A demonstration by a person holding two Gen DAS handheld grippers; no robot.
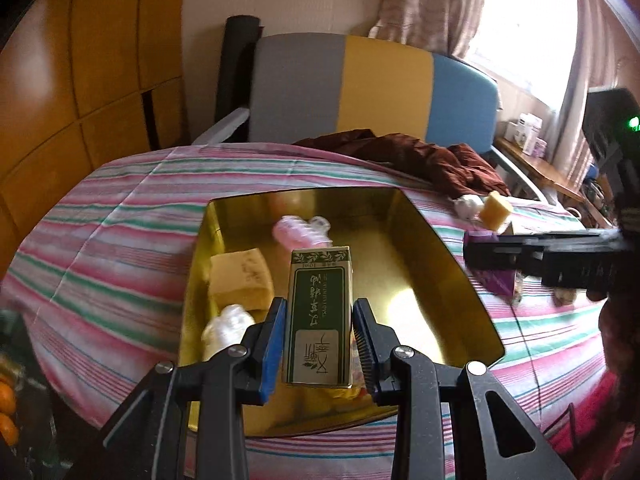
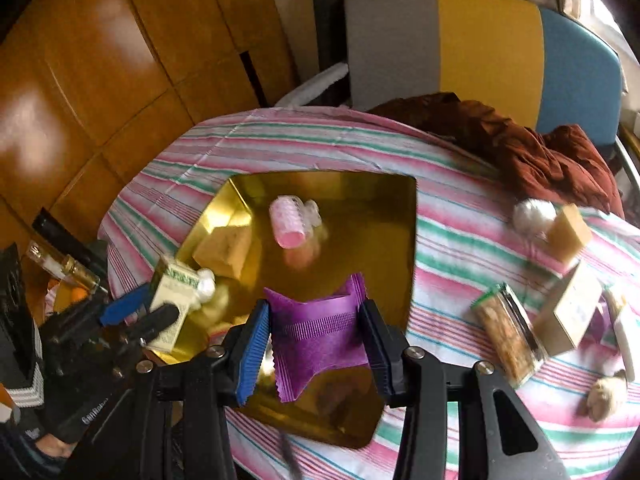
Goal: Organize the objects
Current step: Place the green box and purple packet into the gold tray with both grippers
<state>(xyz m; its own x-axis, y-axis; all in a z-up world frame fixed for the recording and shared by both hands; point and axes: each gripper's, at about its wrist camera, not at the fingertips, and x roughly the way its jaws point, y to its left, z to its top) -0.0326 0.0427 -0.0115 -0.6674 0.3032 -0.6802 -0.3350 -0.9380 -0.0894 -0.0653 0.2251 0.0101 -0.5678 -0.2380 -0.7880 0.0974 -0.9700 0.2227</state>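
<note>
Left wrist view: nearest the lens, the left gripper (image 1: 318, 340) has its fingers closed narrowly on a green-and-cream carton (image 1: 318, 316), pads pressed to its two long sides, the carton held upright above the near half of the gold tray (image 1: 448, 264). The tray sits on the striped bench (image 1: 100, 240), its near rim hidden behind the gripper and its right rim running clear along the cloth. Inside, along the left wall, lie a white fluffy ball (image 1: 224, 330) and a yellow sponge block (image 1: 240, 280) just beside each other; a pink hair roller (image 1: 296, 232) lies further back near the middle. The right half of the tray floor is bare and shiny. To the right, the right gripper (image 1: 540, 256) reaches in level over the cloth just outside the tray's right rim. Beyond the far rim, striped cloth runs open to the bench edge, where a brown cloth (image 1: 420, 156) is heaped. Right wrist view: the right gripper (image 2: 316, 336) has its fingers nearly shut on a purple sachet (image 2: 316, 328), crumpling it, over the tray's near right part. Right of the tray, well apart from its rim, lie a clear snack pack (image 2: 508, 332), a tan box (image 2: 568, 316), another sponge block (image 2: 568, 232) and another fluffy ball (image 2: 532, 216).
</note>
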